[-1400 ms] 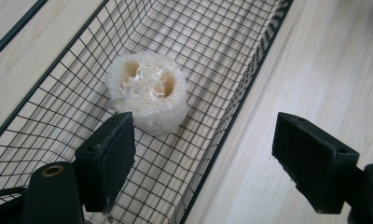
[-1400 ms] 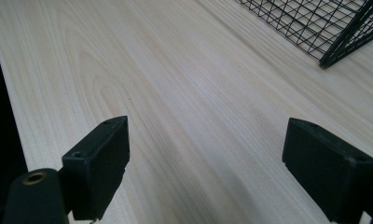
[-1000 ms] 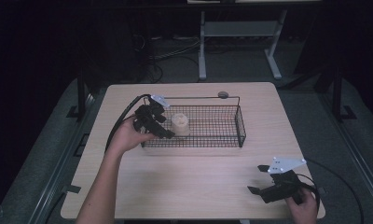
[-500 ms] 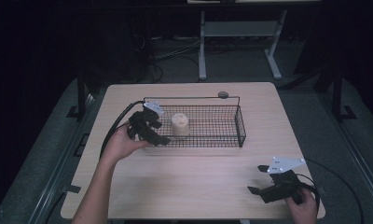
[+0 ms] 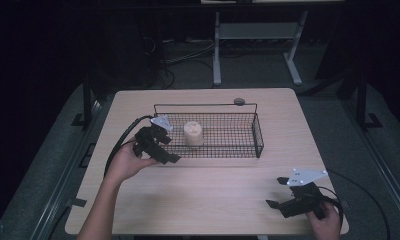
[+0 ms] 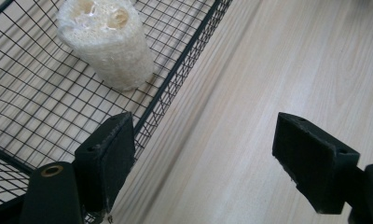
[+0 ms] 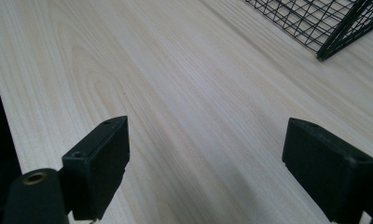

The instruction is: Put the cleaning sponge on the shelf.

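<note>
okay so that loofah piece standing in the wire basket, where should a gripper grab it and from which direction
Probably best from above: the loofah stands upright inside the wire basket, whose mesh walls block a low sideways approach. Close the jaws across its rounded sides, about mid-height, rather than on the holed top face. The open left gripper is nearest, at the basket's left end.

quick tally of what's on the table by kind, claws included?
Wire basket: 1
Loofah piece, inside the basket: 1
Small round dark disc at the table's far edge: 1
Claws: 2, left claw and right claw, both open
Total: 5
</note>
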`<state>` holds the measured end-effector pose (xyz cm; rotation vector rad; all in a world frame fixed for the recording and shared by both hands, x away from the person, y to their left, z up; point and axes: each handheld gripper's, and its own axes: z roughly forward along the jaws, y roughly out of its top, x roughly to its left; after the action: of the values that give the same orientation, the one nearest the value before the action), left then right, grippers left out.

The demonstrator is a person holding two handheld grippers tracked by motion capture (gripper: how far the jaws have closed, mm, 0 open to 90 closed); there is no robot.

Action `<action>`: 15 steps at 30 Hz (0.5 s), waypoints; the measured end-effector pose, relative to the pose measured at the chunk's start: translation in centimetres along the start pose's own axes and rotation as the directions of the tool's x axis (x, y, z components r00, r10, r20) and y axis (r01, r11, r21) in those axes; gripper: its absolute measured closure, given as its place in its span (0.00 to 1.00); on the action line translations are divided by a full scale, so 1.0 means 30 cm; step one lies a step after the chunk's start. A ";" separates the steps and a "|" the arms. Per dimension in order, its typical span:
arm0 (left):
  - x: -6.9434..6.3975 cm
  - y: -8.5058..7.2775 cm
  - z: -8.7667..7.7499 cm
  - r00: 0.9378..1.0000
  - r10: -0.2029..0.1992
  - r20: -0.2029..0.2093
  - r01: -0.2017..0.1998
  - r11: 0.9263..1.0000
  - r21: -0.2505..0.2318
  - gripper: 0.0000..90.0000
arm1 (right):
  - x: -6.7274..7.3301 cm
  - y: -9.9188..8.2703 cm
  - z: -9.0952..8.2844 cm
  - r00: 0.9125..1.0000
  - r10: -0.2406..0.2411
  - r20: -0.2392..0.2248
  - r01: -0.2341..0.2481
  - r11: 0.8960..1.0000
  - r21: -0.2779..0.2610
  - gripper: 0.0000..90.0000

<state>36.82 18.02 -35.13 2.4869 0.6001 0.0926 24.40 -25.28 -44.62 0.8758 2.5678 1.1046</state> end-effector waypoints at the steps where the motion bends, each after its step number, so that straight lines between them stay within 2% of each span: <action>1: -0.003 -0.004 0.001 1.000 0.001 0.002 -0.001 1.000 0.000 0.23 | 0.000 0.000 0.000 1.000 0.000 0.000 0.000 1.000 0.000 0.16; 15: -0.036 -0.064 0.018 1.000 -0.001 0.014 0.001 1.000 0.007 0.23 | 0.002 -0.003 0.002 1.000 -0.002 0.004 0.002 1.000 0.007 0.16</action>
<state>35.18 18.67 -36.57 2.4924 0.5965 0.0733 24.34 -25.26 -44.71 0.8765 2.5699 1.0929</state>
